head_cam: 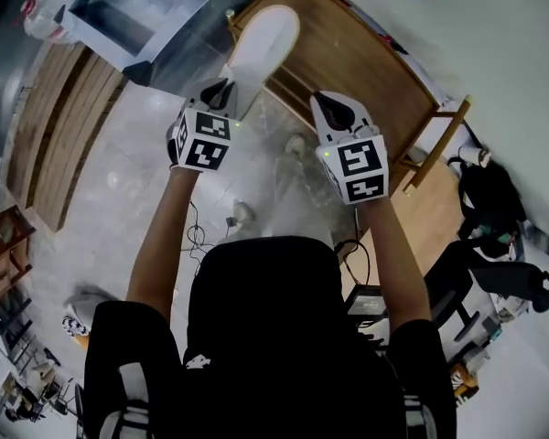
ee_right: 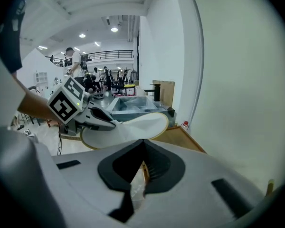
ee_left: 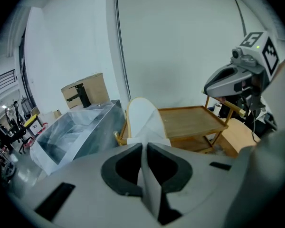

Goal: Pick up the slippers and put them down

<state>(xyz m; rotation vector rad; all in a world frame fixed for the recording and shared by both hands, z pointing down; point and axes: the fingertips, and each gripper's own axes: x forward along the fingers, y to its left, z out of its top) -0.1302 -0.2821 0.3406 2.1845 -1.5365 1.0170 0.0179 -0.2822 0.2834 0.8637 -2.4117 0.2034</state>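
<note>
A white slipper (head_cam: pixel 267 39) with a yellow rim hangs in the air in front of me, and my left gripper (head_cam: pixel 221 90) is shut on its near end. In the left gripper view the slipper (ee_left: pixel 142 118) stands up from between the closed jaws of the left gripper (ee_left: pixel 145 148). My right gripper (head_cam: pixel 325 103) is raised beside it, over a wooden cart (head_cam: pixel 366 71). In the right gripper view the right gripper (ee_right: pixel 142 158) is shut on a thin pale piece with a yellow edge, the second slipper (ee_right: pixel 141 171); most of it is hidden below the jaws.
A grey open box (head_cam: pixel 156 16) wrapped in clear film stands left of the cart. A wooden slatted panel (head_cam: pixel 64 135) lies at the far left. Cables (head_cam: pixel 197 236) trail on the floor below my arms. A black bag (head_cam: pixel 485 199) and an office chair (head_cam: pixel 522 282) stand at the right.
</note>
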